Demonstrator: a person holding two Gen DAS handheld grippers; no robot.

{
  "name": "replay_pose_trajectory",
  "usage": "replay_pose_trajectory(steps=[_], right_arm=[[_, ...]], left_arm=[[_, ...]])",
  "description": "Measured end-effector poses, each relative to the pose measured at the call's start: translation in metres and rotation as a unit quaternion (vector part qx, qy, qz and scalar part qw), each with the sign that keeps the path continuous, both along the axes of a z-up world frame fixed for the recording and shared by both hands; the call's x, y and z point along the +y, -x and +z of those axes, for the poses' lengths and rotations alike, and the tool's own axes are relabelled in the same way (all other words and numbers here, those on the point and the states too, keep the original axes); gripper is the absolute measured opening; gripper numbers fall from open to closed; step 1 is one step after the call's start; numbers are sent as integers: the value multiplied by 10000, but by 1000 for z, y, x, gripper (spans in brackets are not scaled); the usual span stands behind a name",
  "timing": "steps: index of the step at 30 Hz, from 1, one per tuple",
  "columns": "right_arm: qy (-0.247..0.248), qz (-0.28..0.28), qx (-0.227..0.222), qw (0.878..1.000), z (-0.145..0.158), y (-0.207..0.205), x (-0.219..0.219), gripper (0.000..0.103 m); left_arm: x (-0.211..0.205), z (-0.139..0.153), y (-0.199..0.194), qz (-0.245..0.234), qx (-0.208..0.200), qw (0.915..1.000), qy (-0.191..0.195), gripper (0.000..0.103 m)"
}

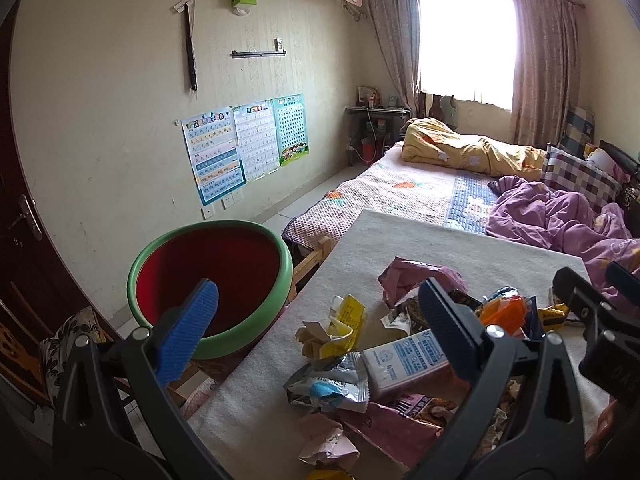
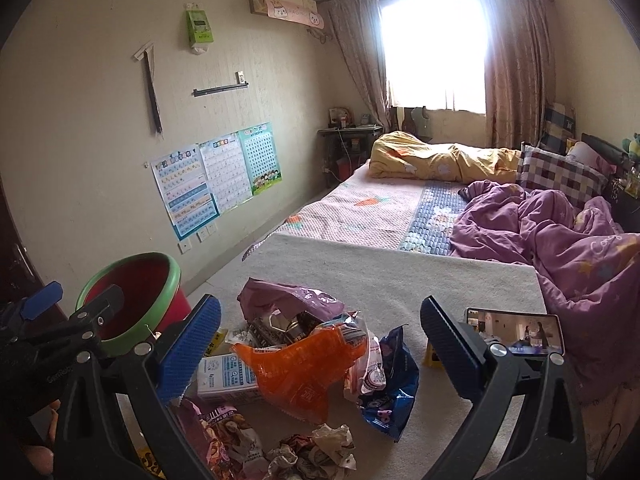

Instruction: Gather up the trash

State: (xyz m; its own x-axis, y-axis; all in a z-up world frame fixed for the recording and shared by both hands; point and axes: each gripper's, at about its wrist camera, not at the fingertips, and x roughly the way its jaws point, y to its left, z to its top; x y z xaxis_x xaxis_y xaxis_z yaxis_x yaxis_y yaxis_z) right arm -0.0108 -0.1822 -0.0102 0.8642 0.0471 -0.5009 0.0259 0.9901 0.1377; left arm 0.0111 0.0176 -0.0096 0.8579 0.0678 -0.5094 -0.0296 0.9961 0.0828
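Note:
A pile of trash lies on a beige padded table (image 1: 460,248): a white-and-blue carton (image 1: 404,364), a yellow crumpled wrapper (image 1: 344,328), a purple bag (image 2: 288,300), an orange wrapper (image 2: 300,372), a blue wrapper (image 2: 388,392) and crumpled paper (image 2: 320,448). A red bin with a green rim (image 1: 208,284) stands left of the table; it also shows in the right wrist view (image 2: 132,296). My left gripper (image 1: 320,320) is open and empty, its left finger over the bin. My right gripper (image 2: 320,340) is open and empty above the pile.
A phone (image 2: 516,332) with a lit screen lies at the table's right. A bed (image 1: 420,184) with purple and yellow quilts is beyond the table. A wall with posters (image 1: 244,140) is at left. A chair with a patterned cushion (image 1: 68,344) stands by the bin.

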Motion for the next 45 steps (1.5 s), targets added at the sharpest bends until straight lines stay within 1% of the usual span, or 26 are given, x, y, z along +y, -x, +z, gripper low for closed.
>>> replay_pose_trajectory(steps=[6,15,28,31,36,42,45], right_arm=[[-14,-15,-33,10000,2,2,1,96],[-17,-44,-13,10000,4,1,-4,96],[-8,-66,58,10000,1,0,-6,96],[-24,-53,83,9999,1,-1,-7,96],[-17,-21,99,9999,1,-2,-7,96],[-1,22,113,9999,2,-5,-4,96],[15,63,121,9999,1,-6,-4,96]], left_arm=[[3,-1,2,-2,25,10000,62,98],[0,1,2,-89,44,9999,37,98],[2,-2,-1,-3,87,10000,8,98],[2,-4,-1,-40,141,9999,26,98],[4,-6,-2,-143,227,9995,167,99],[7,-5,-1,-147,171,9996,181,98],[7,-6,-1,-204,160,9996,96,98]])
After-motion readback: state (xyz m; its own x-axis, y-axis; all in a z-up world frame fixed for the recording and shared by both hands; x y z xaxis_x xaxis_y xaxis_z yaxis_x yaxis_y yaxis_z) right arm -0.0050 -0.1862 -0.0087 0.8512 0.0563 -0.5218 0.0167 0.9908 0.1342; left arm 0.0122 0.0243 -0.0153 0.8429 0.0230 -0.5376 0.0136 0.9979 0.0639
